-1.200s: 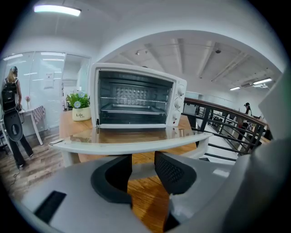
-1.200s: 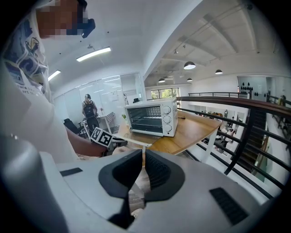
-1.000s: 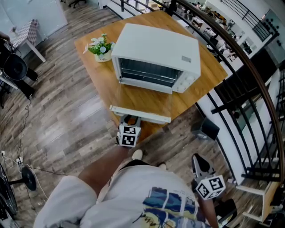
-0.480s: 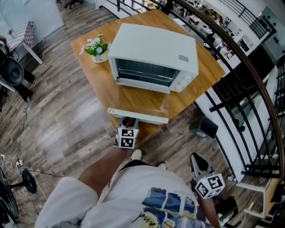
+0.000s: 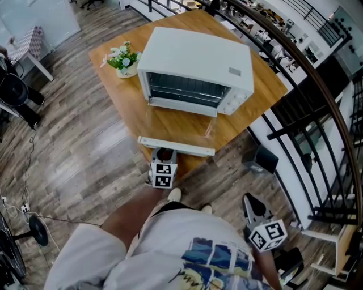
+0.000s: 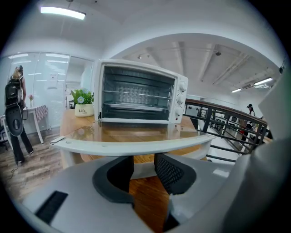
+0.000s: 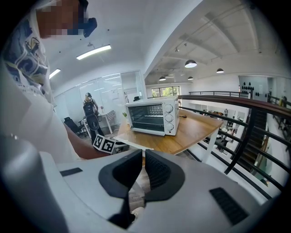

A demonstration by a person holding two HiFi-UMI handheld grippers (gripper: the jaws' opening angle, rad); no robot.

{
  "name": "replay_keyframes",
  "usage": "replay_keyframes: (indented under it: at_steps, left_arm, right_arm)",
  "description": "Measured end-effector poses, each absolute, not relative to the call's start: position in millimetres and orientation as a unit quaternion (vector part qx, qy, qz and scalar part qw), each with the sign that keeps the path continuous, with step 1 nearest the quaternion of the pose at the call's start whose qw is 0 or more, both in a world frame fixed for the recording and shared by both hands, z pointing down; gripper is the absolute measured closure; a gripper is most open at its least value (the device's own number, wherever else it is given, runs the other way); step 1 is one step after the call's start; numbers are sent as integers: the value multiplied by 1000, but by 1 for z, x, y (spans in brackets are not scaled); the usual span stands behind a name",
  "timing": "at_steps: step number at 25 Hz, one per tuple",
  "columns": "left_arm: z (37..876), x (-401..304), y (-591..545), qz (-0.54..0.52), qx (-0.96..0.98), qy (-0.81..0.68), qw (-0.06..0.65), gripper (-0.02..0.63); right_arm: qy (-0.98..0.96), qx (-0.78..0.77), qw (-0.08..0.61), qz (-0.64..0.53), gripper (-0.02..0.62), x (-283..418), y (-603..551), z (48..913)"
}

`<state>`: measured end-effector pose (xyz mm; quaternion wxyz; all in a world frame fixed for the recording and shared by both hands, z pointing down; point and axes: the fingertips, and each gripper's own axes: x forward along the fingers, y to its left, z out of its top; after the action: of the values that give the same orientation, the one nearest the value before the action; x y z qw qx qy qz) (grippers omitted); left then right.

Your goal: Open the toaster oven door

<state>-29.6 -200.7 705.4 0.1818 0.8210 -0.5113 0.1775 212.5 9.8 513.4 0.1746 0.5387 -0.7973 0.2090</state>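
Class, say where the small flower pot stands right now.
In the head view the flower pot stands on the wooden table, near its left corner, just left of the toaster oven.

This looks like a big open office on an upper floor. A black metal railing with a brown top (image 7: 227, 101) runs along the edge, and crowded work desks (image 5: 256, 16) show below it. There are tall glass walls (image 6: 50, 82), long white ceiling lights (image 6: 62, 12) and a grey-brown wooden plank floor (image 5: 79, 141).

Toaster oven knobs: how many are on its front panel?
3, stacked in a column on the panel of the toaster oven, right of its opening: top knob, middle knob, bottom knob. None looks hidden.
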Motion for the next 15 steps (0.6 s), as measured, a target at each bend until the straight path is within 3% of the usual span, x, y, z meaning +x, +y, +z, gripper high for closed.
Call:
replay_keyframes:
  at_steps: [15]
  left_arm:
    - [705,-28,-201,180,822,-508,182,468]
  right_arm:
    - [-796,540,176,210,574,207,11,513]
